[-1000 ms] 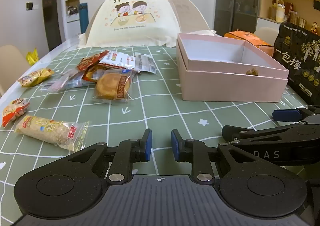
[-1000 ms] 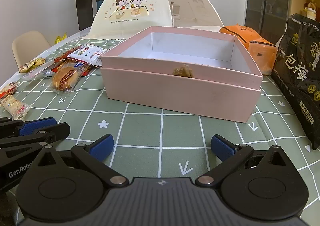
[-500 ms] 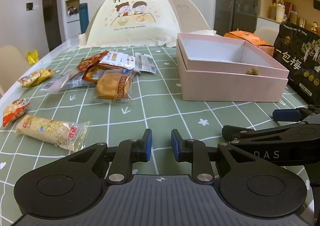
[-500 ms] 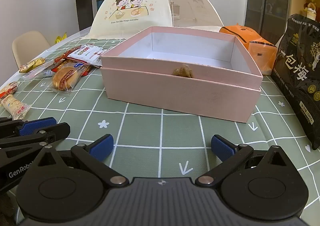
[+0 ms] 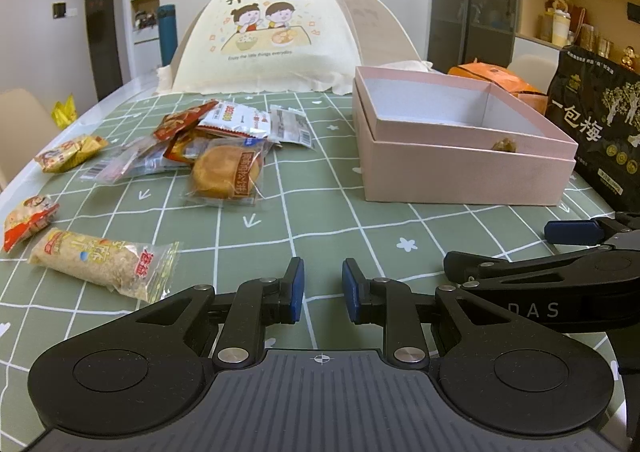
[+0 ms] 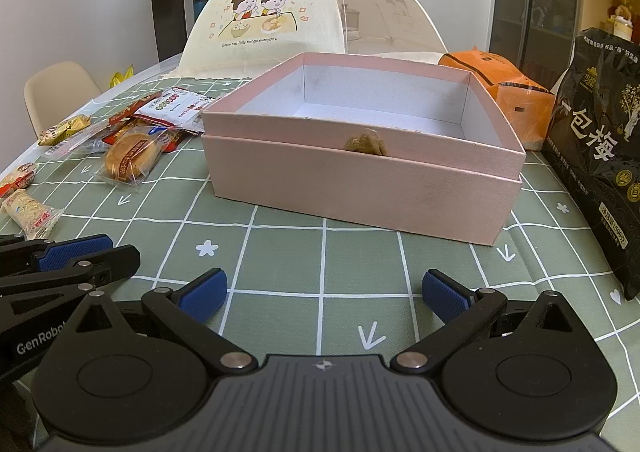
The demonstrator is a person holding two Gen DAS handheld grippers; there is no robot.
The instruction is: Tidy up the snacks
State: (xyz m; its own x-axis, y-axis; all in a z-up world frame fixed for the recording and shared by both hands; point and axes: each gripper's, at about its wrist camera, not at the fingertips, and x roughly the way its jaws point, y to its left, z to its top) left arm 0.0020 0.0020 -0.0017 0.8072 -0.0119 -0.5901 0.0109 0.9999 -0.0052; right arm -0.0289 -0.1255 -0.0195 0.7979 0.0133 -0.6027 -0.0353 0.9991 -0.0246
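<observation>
A pink open box (image 5: 460, 172) (image 6: 360, 188) stands on the green checked tablecloth, with a small brown tab on its near rim. Left of it lie wrapped snacks: a round cake (image 5: 228, 172) (image 6: 132, 158), a rice bar (image 5: 104, 264) (image 6: 30, 212), a red and white packet (image 5: 28, 214), a gold packet (image 5: 70, 152) and a pile of flat packets (image 5: 224, 122). My left gripper (image 5: 322, 286) hovers low over the cloth, its jaws a narrow gap apart and empty. My right gripper (image 6: 324, 292) is wide open and empty, in front of the box.
A food cover tent (image 5: 276, 40) stands at the back of the table. A black snack bag (image 5: 600, 124) (image 6: 600, 156) and an orange bag (image 6: 504, 92) stand right of the box. A chair (image 6: 60, 92) is at the left edge.
</observation>
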